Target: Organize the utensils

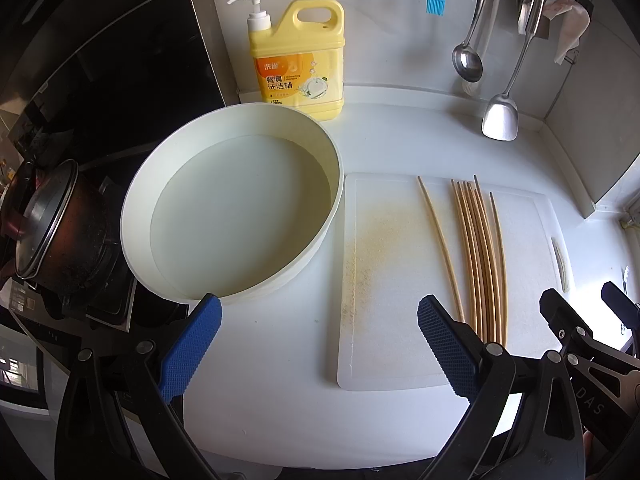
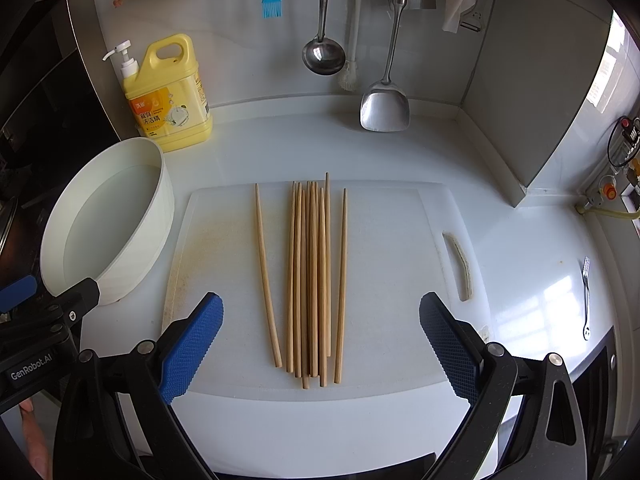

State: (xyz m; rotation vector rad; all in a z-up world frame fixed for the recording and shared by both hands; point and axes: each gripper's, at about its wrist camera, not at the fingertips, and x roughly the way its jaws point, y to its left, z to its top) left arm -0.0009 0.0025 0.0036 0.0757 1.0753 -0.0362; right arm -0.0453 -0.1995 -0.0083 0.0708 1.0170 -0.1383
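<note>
Blue ribbed pads line both grippers, and each one stands wide apart with nothing between its fingers. In the right wrist view the right gripper [image 2: 320, 344] hangs low over the near edge of the white cutting board [image 2: 392, 264], its fingers pointing up the frame and straddling the lower ends of the wooden chopsticks [image 2: 312, 280]. The left gripper [image 1: 320, 350] hovers over the bare white surface [image 1: 280, 360] at the bottom of its own view, one pad near the basin's near rim, the other over the board's lower corner beside the chopstick ends. Each gripper shows at the edge of the other's view.

The chopsticks lie flat on the board, running lengthwise up the frame: a tight bundle in the middle, one stick apart on its left, one just beside it on the right. Open board lies on both sides of them, with a yellowish stain along the left margin and a handle slot [image 2: 460, 268] at the right edge.

Left of the board sits a round white basin [image 2: 156, 216], its rim close to the board's edge. A small fork [image 2: 586, 292] lies well apart at the right of the frame.

Farther up stands a yellow detergent bottle [image 2: 168, 100] just behind the basin. On the wall at the top hang a blue brush [image 2: 271, 4], a ladle [image 2: 323, 56] and a steel spatula [image 2: 384, 108].
</note>
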